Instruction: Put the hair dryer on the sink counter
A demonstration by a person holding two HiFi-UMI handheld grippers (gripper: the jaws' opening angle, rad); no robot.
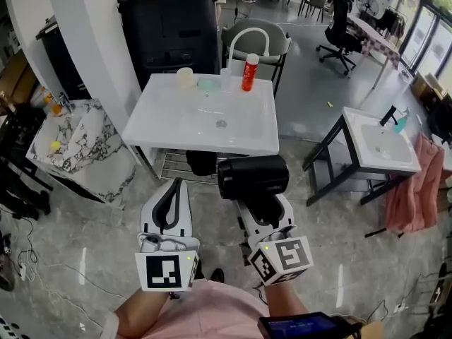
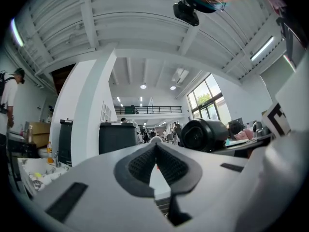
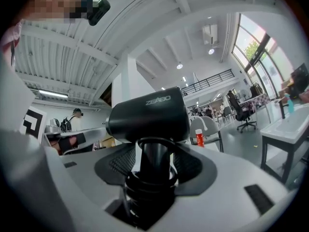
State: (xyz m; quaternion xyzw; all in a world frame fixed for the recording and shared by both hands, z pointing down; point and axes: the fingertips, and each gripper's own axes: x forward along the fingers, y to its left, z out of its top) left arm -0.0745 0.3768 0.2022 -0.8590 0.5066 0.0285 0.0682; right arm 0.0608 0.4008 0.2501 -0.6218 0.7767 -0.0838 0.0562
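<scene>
Fig. Head view, w/ both gripper views.

Room: open hall w/ a glossy grey stone floor (image 1: 332, 253). A white sink counter (image 1: 176, 122) stands at ctr, drain in its middle. Along its far edge are a cream cup (image 1: 185, 77), pale clear items and, at the far R corner, a red bottle (image 1: 249, 72) w/ a white cap. Behind it are a black cabinet (image 1: 169, 30) and a grey chair (image 1: 254, 41). To the L is a marble-pattern counter (image 1: 78, 143); to the R, well apart, a second white sink (image 1: 378, 143) on a black frame, w/ a pink cloth (image 1: 413, 189) hanging beside it.

Task thing: the hair dryer (image 1: 253, 177) is black, w/ a short round barrel lying level, pale lettering on its side and its handle pointing down. It is in the air just short of the counter's near edge, toward the near R corner, not on the counter.

Grippers: the R gripper (image 1: 263, 205) is clamped on the dryer's handle, pads (image 3: 190, 164) on either side. The L gripper (image 1: 176, 186) is beside it, jaws together at the tips, nothing between them.

Hidden or unclear: the handle's lower end sits inside the R gripper. The barrel covers part of the rack under the counter. The clear items at the far edge can't be identified. A dark screen at the bottom edge is cut off.
</scene>
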